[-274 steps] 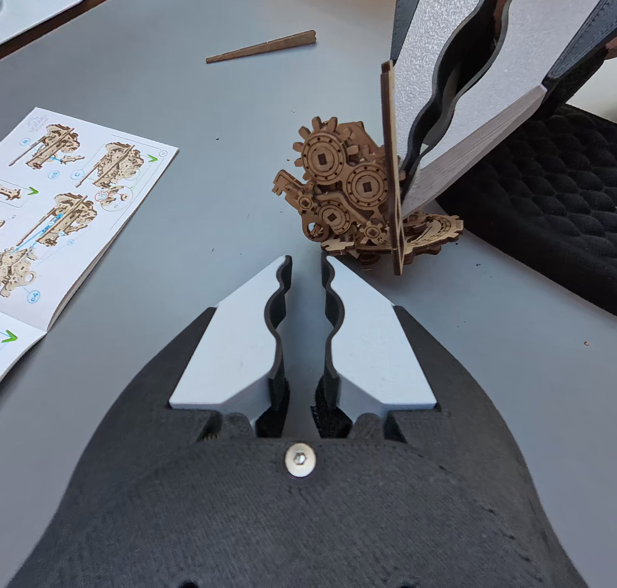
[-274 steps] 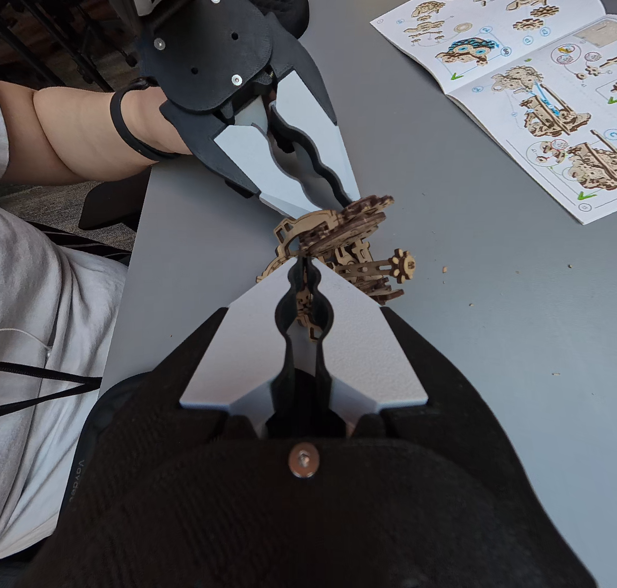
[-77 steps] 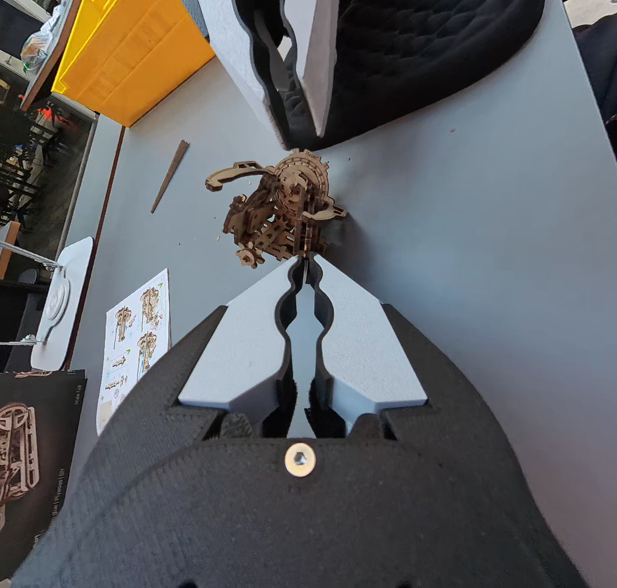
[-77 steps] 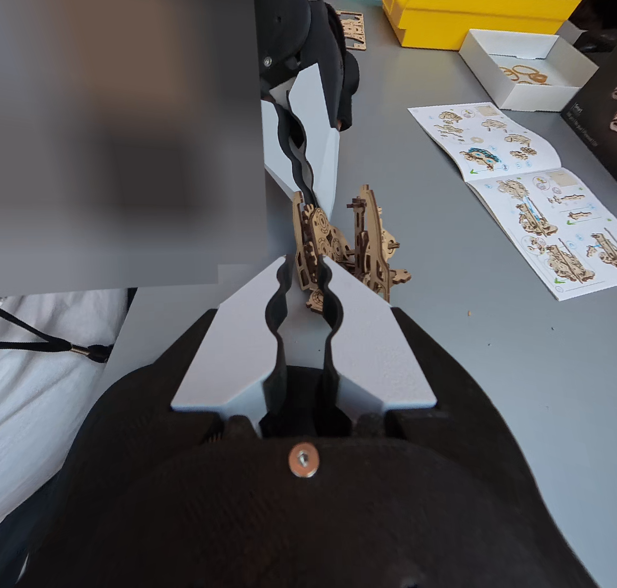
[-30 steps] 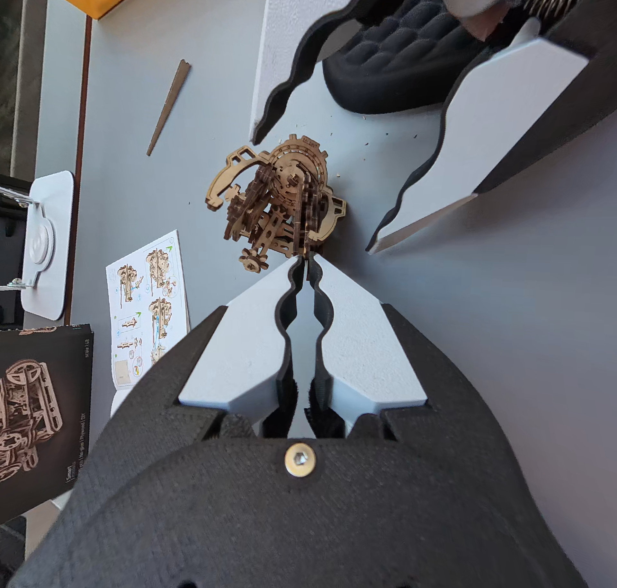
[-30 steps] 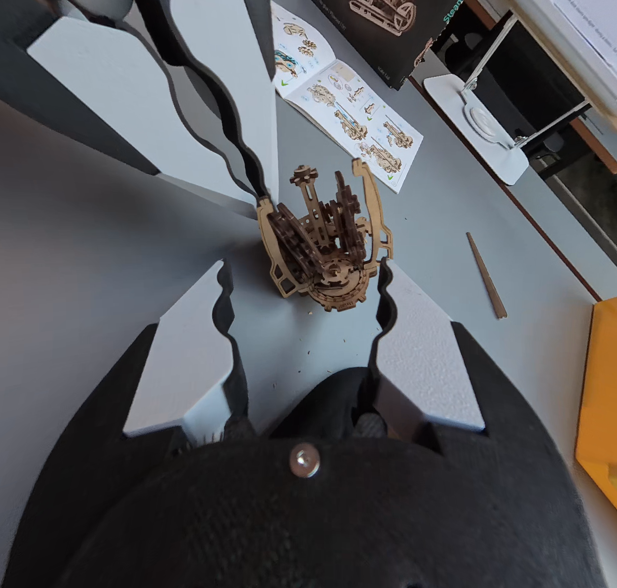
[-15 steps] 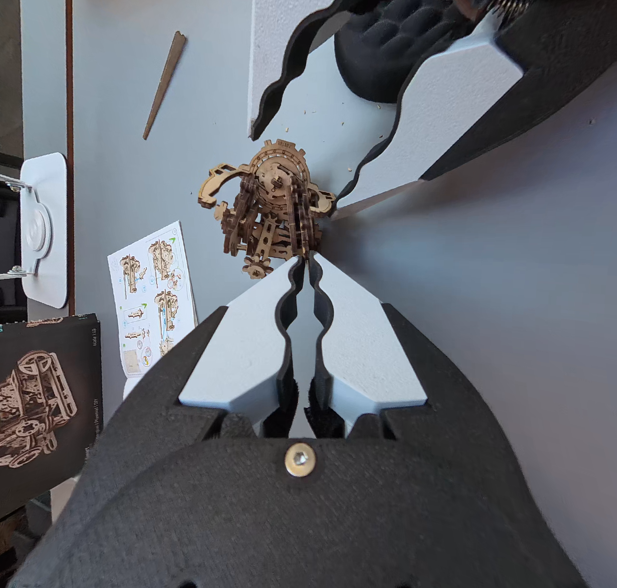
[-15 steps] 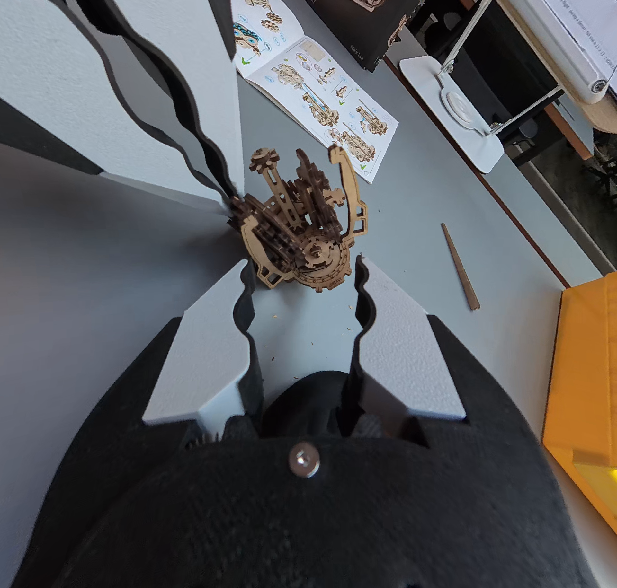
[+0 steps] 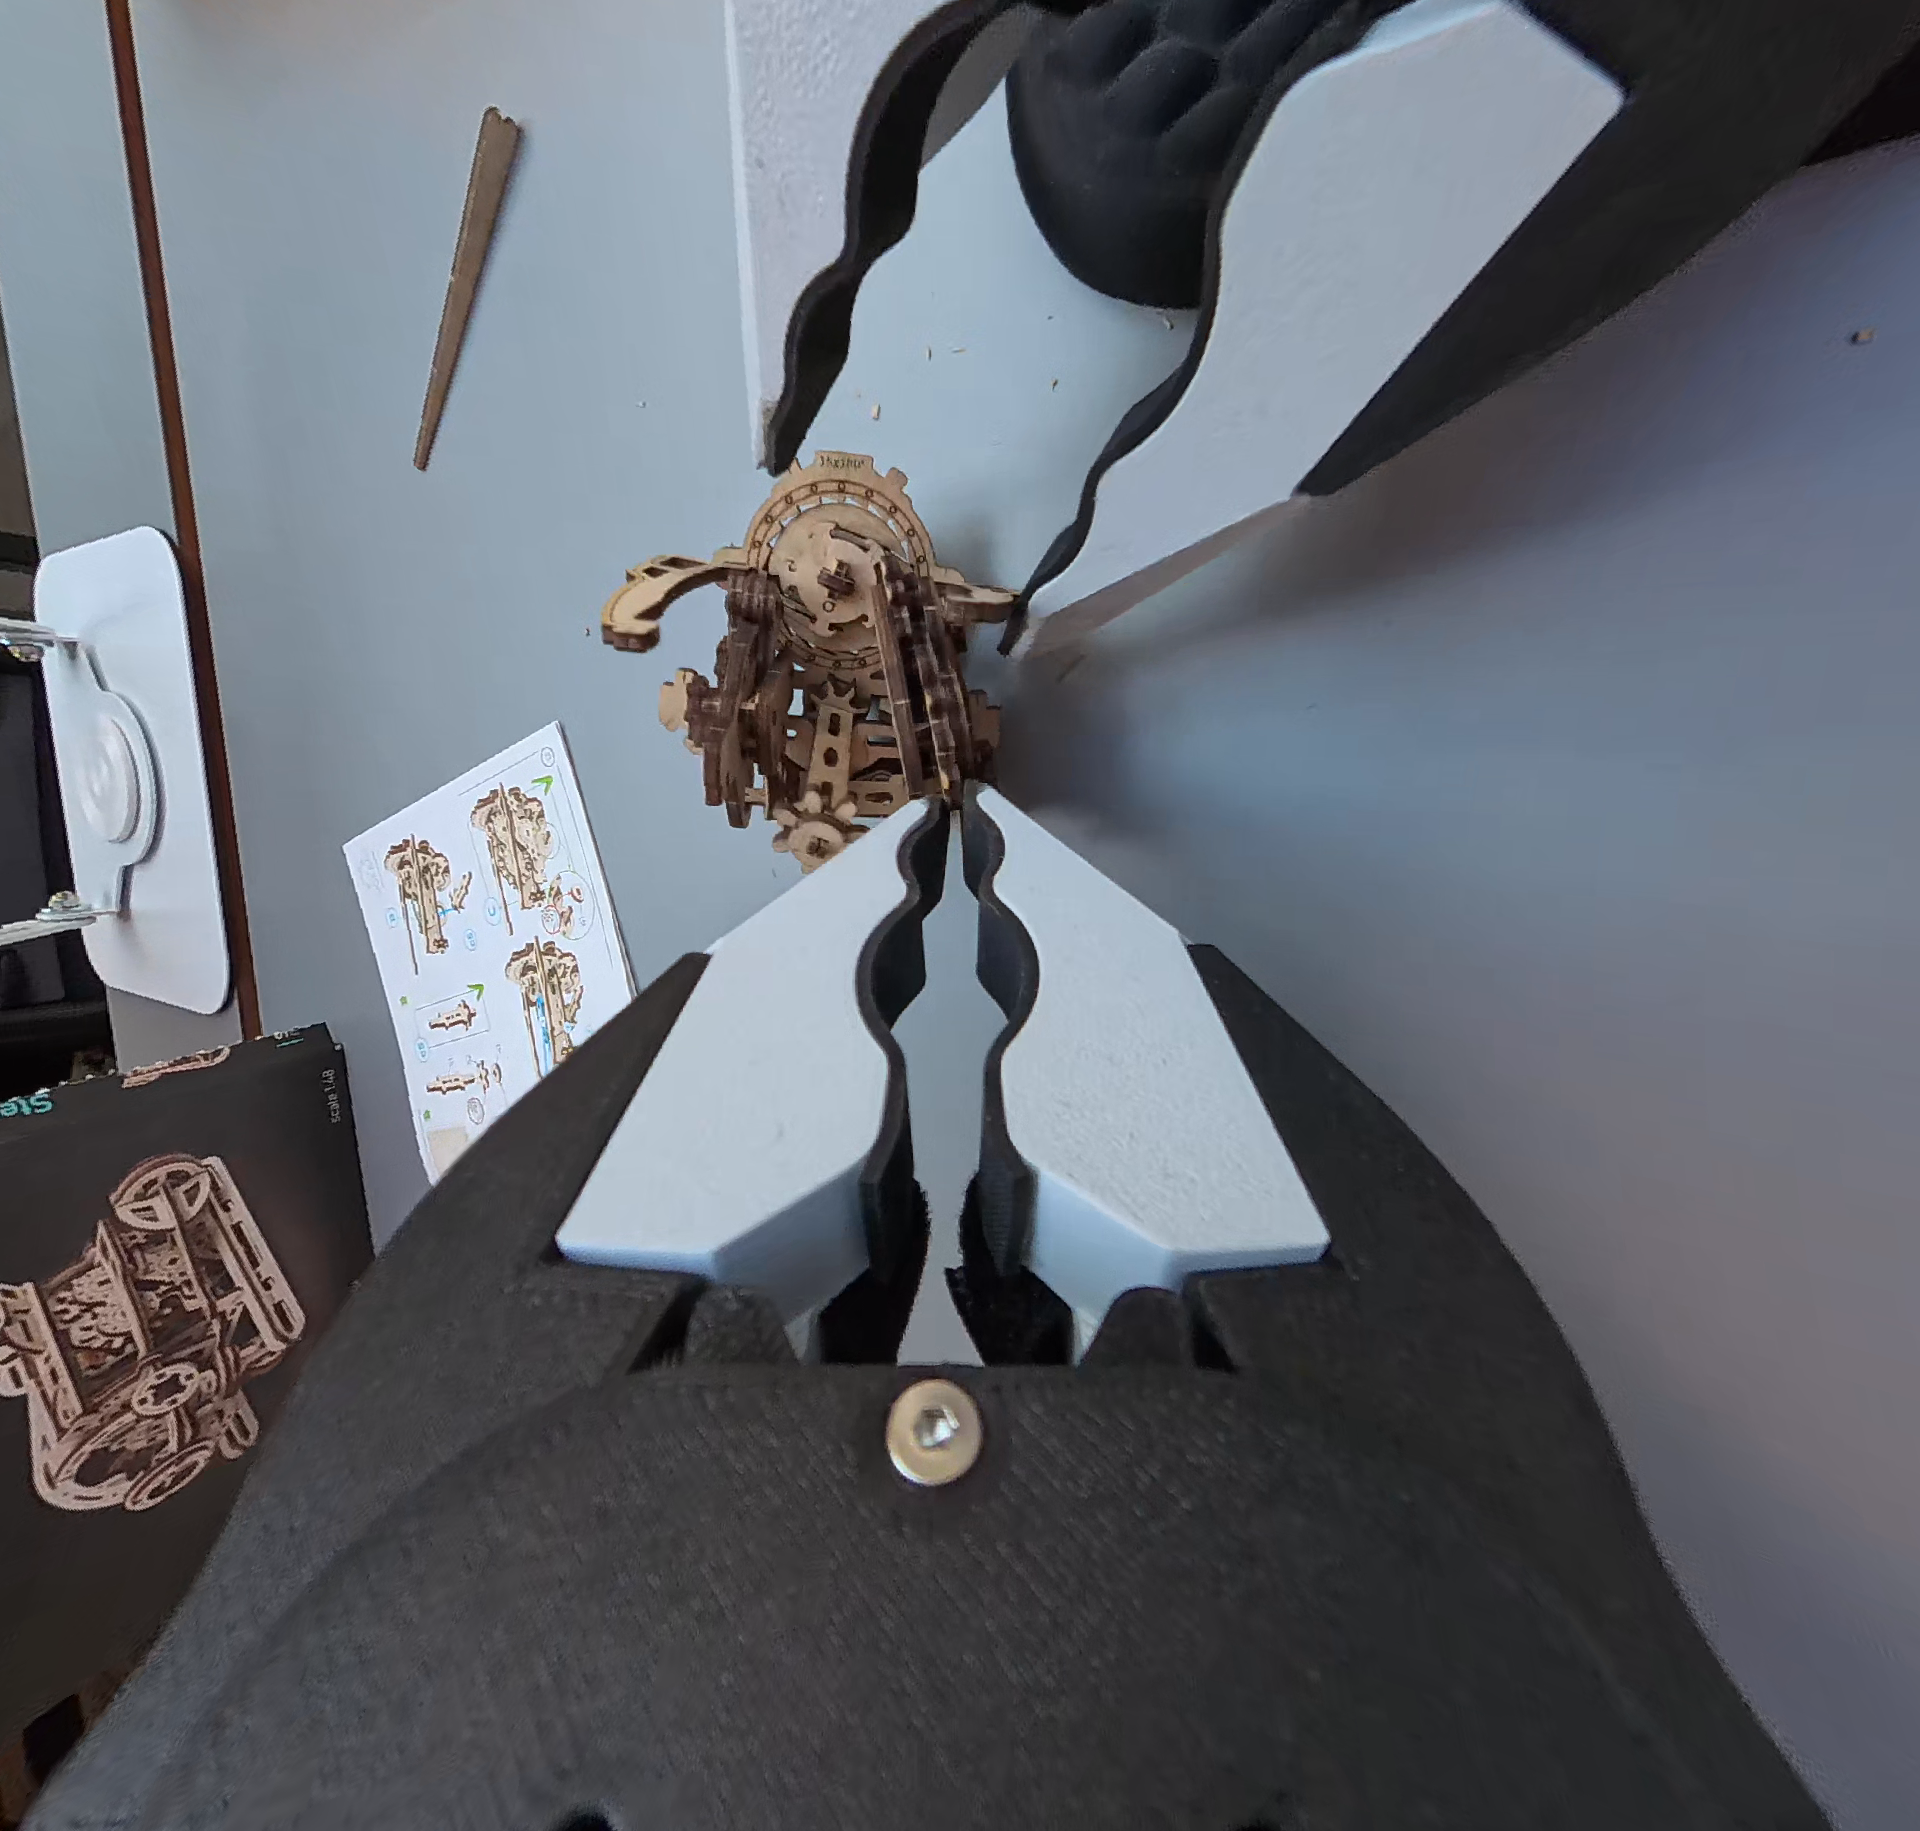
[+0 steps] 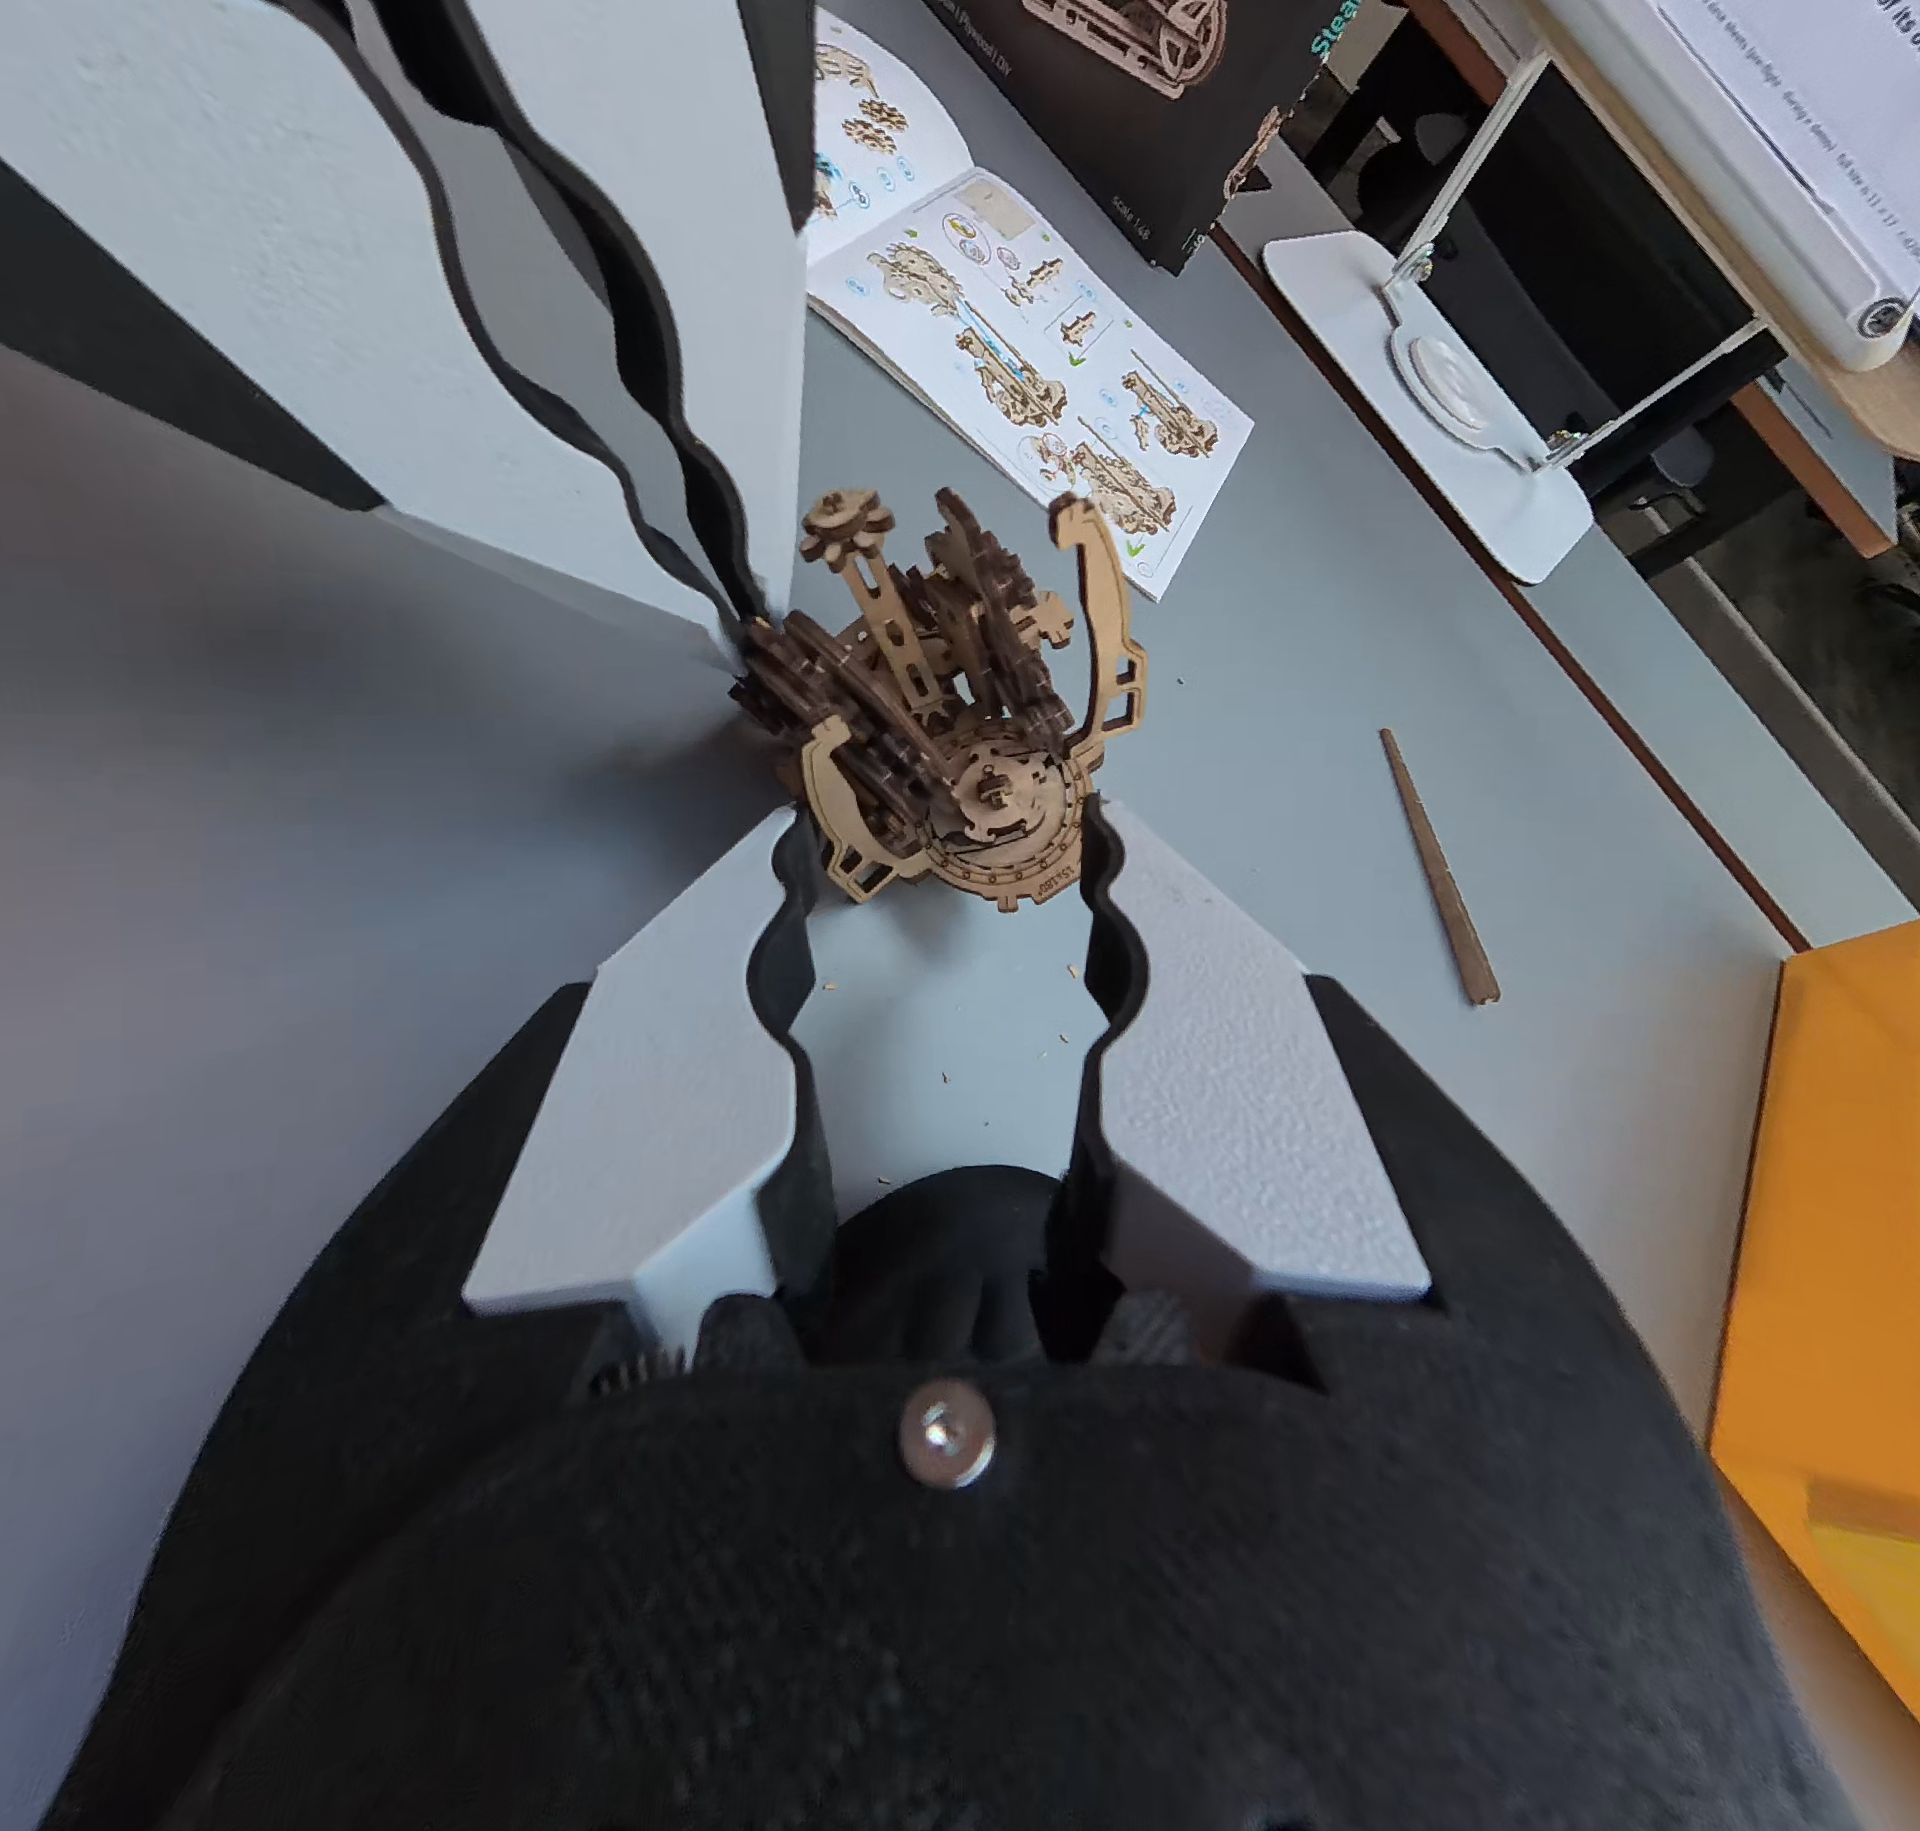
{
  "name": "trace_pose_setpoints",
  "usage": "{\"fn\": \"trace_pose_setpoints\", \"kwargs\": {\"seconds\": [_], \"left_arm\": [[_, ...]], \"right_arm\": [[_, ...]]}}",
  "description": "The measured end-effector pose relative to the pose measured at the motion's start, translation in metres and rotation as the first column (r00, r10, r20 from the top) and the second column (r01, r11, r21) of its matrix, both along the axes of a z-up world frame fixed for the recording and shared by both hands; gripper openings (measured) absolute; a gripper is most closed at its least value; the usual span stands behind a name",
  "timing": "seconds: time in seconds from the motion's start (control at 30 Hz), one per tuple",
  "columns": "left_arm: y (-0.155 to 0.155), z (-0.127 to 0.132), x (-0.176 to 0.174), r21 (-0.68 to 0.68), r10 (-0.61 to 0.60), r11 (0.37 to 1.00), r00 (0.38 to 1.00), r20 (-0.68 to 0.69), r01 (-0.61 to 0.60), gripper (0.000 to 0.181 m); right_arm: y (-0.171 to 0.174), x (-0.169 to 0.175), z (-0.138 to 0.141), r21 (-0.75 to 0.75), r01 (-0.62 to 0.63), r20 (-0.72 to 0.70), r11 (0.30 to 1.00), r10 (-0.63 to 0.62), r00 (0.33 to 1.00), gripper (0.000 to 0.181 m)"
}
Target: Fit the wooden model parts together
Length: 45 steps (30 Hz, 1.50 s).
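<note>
Left gripper (image 9: 951,813): pinched tight on one thin plate at the edge of the wooden model (image 9: 831,659).
Right gripper (image 10: 940,825): spread wide, tips flanking the round geared face of the model, right tip touching its rim.
Wooden model: lifted off the grey table (image 9: 1507,846), between both grippers.
Beyond: instruction booklet (image 10: 1039,347), loose wooden stick (image 10: 1439,867), black kit box (image 9: 156,1262), yellow bin (image 10: 1829,1210).
</note>
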State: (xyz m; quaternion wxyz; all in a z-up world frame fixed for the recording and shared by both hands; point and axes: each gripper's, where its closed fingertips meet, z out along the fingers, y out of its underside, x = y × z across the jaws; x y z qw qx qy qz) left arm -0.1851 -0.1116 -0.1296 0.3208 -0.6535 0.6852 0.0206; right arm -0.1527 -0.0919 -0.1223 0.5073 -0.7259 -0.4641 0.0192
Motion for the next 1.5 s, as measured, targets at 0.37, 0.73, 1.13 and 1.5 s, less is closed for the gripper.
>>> {"fn": "trace_pose_setpoints", "kwargs": {"seconds": [0.37, 0.73, 1.13, 1.5], "left_arm": [[-0.001, -0.001, 0.001, 0.035, -0.084, 0.996, 0.995, -0.051, 0.086, 0.001], [0.001, -0.001, 0.001, 0.046, -0.082, 0.995, 0.996, -0.038, 0.084, 0.001], [0.007, 0.001, 0.002, 0.088, -0.052, 0.995, 0.999, 0.014, 0.050, 0.008], [0.002, 0.007, 0.017, 0.166, -0.104, 0.983, 0.986, 0.134, 0.081, 0.019]], "right_arm": [[-0.013, -0.011, -0.009, -0.098, -0.243, -0.030, 0.965, 0.241, 0.970, 0.052], [-0.021, -0.014, -0.003, 0.089, -0.576, 0.121, 0.813, 0.565, 0.816, 0.055], [-0.009, -0.014, -0.009, 0.086, -0.519, 0.125, 0.850, 0.508, 0.852, 0.029], [-0.012, -0.016, -0.008, 0.089, -0.536, 0.120, 0.840, 0.525, 0.843, 0.027]]}}
